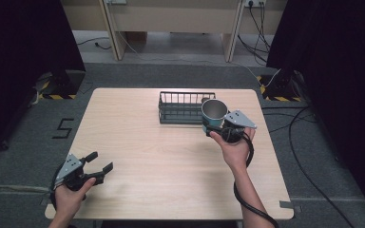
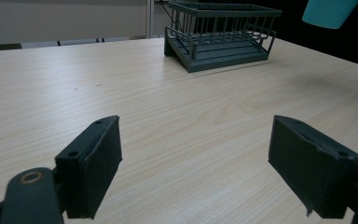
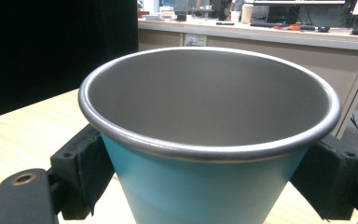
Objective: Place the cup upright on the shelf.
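Note:
A teal cup [image 1: 213, 114] with a grey metal inside is held above the table, just right of the dark wire rack [image 1: 185, 107]. My right gripper [image 1: 214, 127] is shut on the cup; in the right gripper view both black jaws press on the teal wall [image 3: 200, 196] below the rim. My left gripper [image 1: 100, 162] rests low over the table's near left corner, open, with nothing between its jaws. In the left gripper view the rack [image 2: 221, 35] stands far ahead and the cup's teal bottom [image 2: 330, 12] hangs at the upper right.
The light wooden table [image 1: 171, 171] is bare around the rack. Cables trail on the grey floor at the right [image 1: 304, 123]. Dark curtains flank both sides, and a desk frame [image 1: 171, 28] stands behind the table.

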Motion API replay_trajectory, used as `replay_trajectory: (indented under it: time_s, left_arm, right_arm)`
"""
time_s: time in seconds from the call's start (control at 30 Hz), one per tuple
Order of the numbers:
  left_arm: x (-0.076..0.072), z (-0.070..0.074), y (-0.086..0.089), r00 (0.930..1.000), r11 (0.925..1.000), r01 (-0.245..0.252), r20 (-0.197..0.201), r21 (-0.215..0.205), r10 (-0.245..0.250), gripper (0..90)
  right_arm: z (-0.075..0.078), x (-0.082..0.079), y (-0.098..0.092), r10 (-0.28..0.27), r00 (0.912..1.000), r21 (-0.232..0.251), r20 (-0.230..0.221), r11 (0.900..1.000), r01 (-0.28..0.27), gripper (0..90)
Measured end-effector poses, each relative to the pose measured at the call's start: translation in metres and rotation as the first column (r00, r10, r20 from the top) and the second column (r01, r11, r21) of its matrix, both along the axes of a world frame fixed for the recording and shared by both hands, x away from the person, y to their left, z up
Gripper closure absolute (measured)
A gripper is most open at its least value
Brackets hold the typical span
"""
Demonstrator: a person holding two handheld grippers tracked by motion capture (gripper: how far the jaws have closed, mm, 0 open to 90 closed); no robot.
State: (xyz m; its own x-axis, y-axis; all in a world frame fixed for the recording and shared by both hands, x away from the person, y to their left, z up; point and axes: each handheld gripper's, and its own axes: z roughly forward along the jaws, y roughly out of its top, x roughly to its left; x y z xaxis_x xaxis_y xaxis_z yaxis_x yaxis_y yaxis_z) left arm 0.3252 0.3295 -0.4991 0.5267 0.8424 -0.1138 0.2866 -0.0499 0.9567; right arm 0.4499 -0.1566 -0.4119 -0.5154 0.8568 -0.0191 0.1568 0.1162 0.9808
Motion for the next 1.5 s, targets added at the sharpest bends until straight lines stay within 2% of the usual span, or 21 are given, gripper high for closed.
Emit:
replay_trajectory:
  time_s: [0.67,1.2,1.5]
  left_arm:
    - [0.0,0.0,0.0,1.0,1.0,0.001,-0.002,-0.003,-0.001,16.6]
    - [0.0,0.0,0.0,1.0,1.0,0.001,-0.002,-0.007,-0.001,16.6]
    - [0.0,0.0,0.001,1.0,1.0,0.0,0.0,-0.009,0.0,16.6]
  right_arm:
    - [0.009,0.023,0.014,0.007,1.0,0.004,0.001,1.0,-0.007,15.7]
    - [0.011,0.04,0.023,0.004,0.9999,0.014,-0.013,1.0,-0.004,15.7]
    - [0.017,0.05,0.031,0.007,0.9999,0.022,-0.009,1.0,-0.006,15.7]
